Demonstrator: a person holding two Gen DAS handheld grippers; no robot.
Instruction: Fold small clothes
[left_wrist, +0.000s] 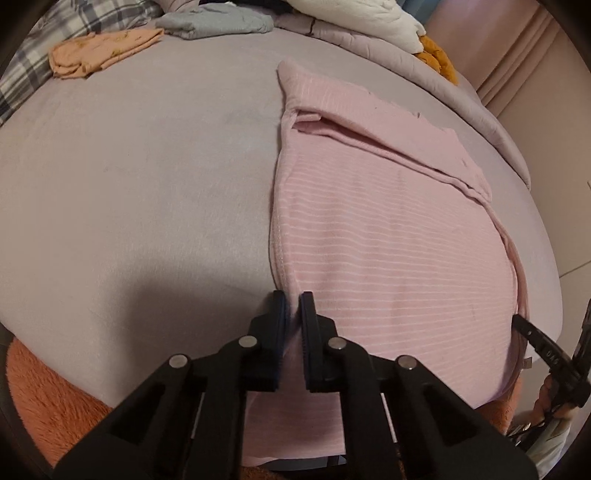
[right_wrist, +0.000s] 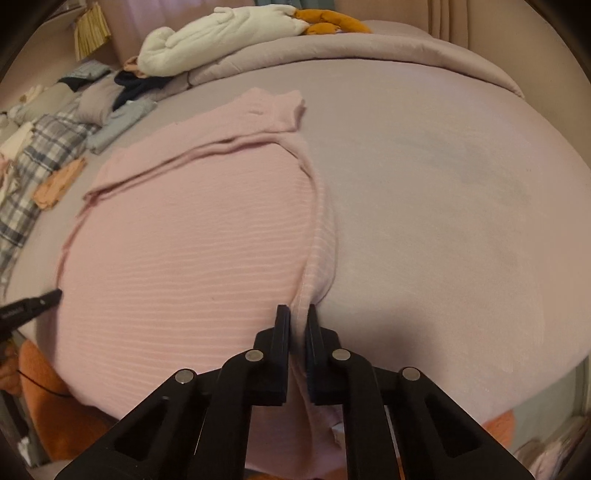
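we pinch the pink shirt (left_wrist: 391, 236) at its near hem corners, left gripper (left_wrist: 292, 299) and right gripper (right_wrist: 296, 310) each nearly closed on cloth, so the hem lifts evenly off the bed (left_wrist: 147, 177) for folding

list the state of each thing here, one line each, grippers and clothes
left gripper: shut on the near left edge of the pink striped garment
right gripper: shut on its near right edge
pink striped garment: spread flat on the bed, sleeve folded across the top
orange garment: folded, lying at the far left
grey garment: folded, beside the orange one
bed sheet: smooth
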